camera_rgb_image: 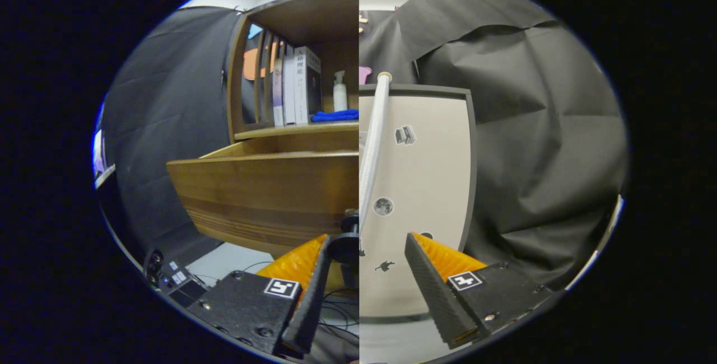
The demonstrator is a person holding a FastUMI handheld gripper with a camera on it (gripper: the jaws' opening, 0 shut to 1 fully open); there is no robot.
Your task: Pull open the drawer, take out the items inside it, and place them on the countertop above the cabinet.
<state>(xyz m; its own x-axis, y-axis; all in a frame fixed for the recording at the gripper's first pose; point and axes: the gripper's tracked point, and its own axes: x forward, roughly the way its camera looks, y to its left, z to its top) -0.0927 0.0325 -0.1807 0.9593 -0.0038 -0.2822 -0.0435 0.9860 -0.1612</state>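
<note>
Nearest, the gripper (pixel 367 252) is seen with its two orange-backed fingers (pixel 311 297) spread moderately apart, nothing pressed between them. A small dark knob (pixel 346 243) is noted just beside the left fingertip, below the wooden drawer front; whether the finger touches it cannot be told. The view looks split down the middle, so relations across that line are uncertain. Just ahead, the drawer (pixel 263 190) is found pulled out from the wooden cabinet, its long axis running side to side and its front panel facing the gripper. It is judged stiff, fairly heavy and smooth-faced, best held by the knob, not the panel. Its interior is hidden by the front wall, so the items cannot be seen. Above and beyond, the countertop (pixel 297 129) is marked, carrying upright books (pixel 297 87), a white pump bottle (pixel 340 92) and a folded blue cloth (pixel 336 115). Right of the fingers, a pale panel (pixel 425 185) with stickers and a ribbed white hose (pixel 374 140) are recorded.
</note>
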